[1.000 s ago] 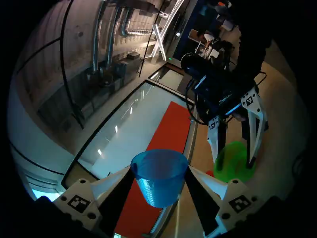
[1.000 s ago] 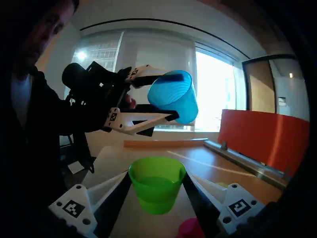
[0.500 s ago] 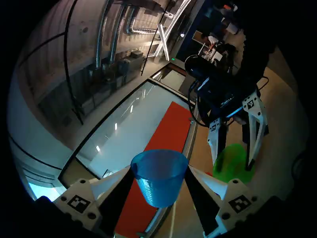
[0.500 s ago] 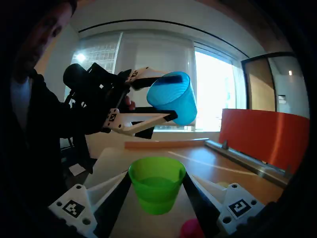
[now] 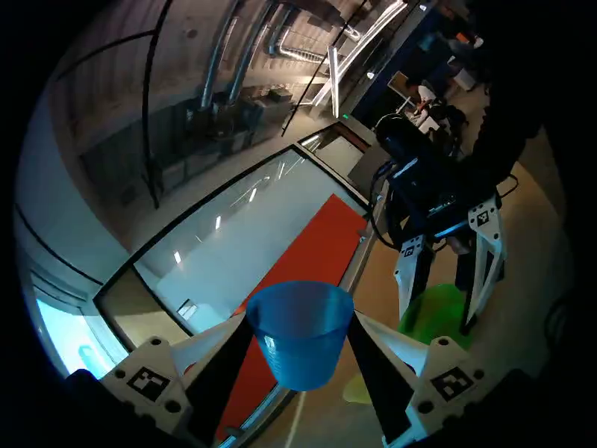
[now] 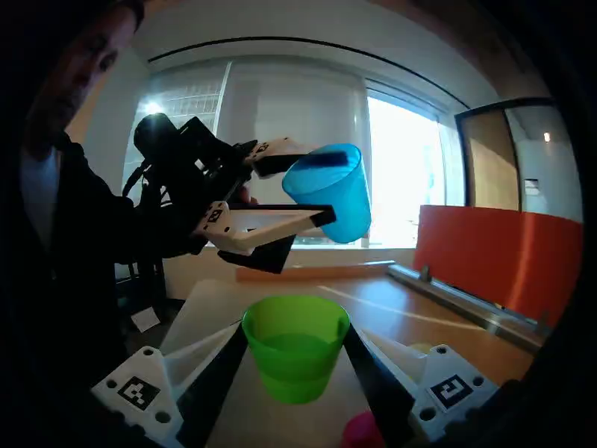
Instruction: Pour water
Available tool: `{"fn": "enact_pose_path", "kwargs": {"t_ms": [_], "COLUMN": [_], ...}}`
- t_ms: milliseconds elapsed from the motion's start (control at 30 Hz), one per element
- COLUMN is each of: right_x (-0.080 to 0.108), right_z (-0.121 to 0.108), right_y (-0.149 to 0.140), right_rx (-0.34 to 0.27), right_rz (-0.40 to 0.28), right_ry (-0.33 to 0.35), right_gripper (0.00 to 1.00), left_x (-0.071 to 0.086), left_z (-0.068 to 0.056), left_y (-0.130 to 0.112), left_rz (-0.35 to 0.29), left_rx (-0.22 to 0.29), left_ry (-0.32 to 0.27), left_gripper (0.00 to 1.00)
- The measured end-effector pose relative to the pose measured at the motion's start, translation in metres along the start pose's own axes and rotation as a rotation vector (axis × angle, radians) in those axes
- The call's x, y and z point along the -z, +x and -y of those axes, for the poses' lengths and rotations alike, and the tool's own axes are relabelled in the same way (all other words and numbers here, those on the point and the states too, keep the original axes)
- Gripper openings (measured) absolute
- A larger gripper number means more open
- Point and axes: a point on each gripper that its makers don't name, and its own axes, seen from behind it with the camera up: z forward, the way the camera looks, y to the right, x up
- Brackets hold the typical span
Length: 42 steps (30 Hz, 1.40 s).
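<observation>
The green cup (image 6: 296,347) sits low over the near end of the table (image 6: 418,313), above a pale sheet, and I can't say whether its base touches down. Water stands roughly halfway up inside it. The right gripper (image 6: 296,332) has it clamped, one finger pressed on each side of the wall just under the rim, the jaws opened no wider than the cup. Up in the air beyond it, toward the far edge by the window (image 6: 403,172), the blue cup (image 6: 328,193) hangs a little tilted, pinched the same way across its upper wall by the left gripper (image 6: 328,187), which a dark-sleeved person carries. I see no stream falling, and I can't tell whether any water is in the blue one. Both cups look like thin, see-through plastic: light, smooth and tapered, so I'd guess a hard squeeze would buckle the wall and a loose one would let it slide. The band below the rim, where the fingers are now, seems the sensible hold. The green cup will be the heavier and will slosh if jerked. A metal rail and an orange-red panel (image 6: 500,254) run along the right edge of the table, and something pink (image 6: 362,433) pokes up at the near edge, just beside the green cup.
</observation>
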Motion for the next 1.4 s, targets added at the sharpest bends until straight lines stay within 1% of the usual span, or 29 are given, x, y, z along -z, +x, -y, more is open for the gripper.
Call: {"fn": "enact_pose_path", "kwargs": {"t_ms": [167,367,467,600,767,1000,1100,1333,1400], "right_x": [0.001,0.001,0.001,0.002,0.003,0.004,0.005,0.006,0.006], "right_z": [0.000,0.001,0.001,0.000,-0.002,-0.003,-0.004,-0.004,-0.004], "right_y": [0.001,0.003,0.003,0.002,0.002,0.002,0.003,0.004,0.004], "right_rx": [0.001,-0.001,0.002,0.005,0.004,0.004,0.005,0.013,0.015], "right_rz": [-0.001,-0.006,-0.006,-0.007,-0.011,-0.016,-0.019,-0.021,-0.022], "right_ry": [-0.002,-0.002,-0.004,-0.007,-0.011,-0.015,-0.017,-0.021,-0.023], "right_gripper": [0.90,0.90,0.90,0.90,0.90,0.91,0.90,0.90,0.90], "left_x": [0.002,0.001,0.001,0.000,0.000,0.002,0.001,0.000,-0.001], "left_z": [0.001,0.003,0.002,0.002,0.002,0.002,0.001,-0.002,-0.003], "left_y": [-0.003,-0.007,-0.009,-0.015,-0.022,-0.030,-0.032,-0.039,-0.040], "left_rz": [0.003,0.010,0.012,0.027,0.044,0.062,0.069,0.082,0.085], "left_rx": [0.062,0.172,0.214,0.265,0.362,0.469,0.524,0.679,0.716], "left_ry": [0.004,0.009,0.000,0.001,0.007,0.006,-0.001,-0.014,-0.016], "left_gripper": [0.85,0.85,0.84,0.85,0.85,0.85,0.85,0.85,0.85]}}
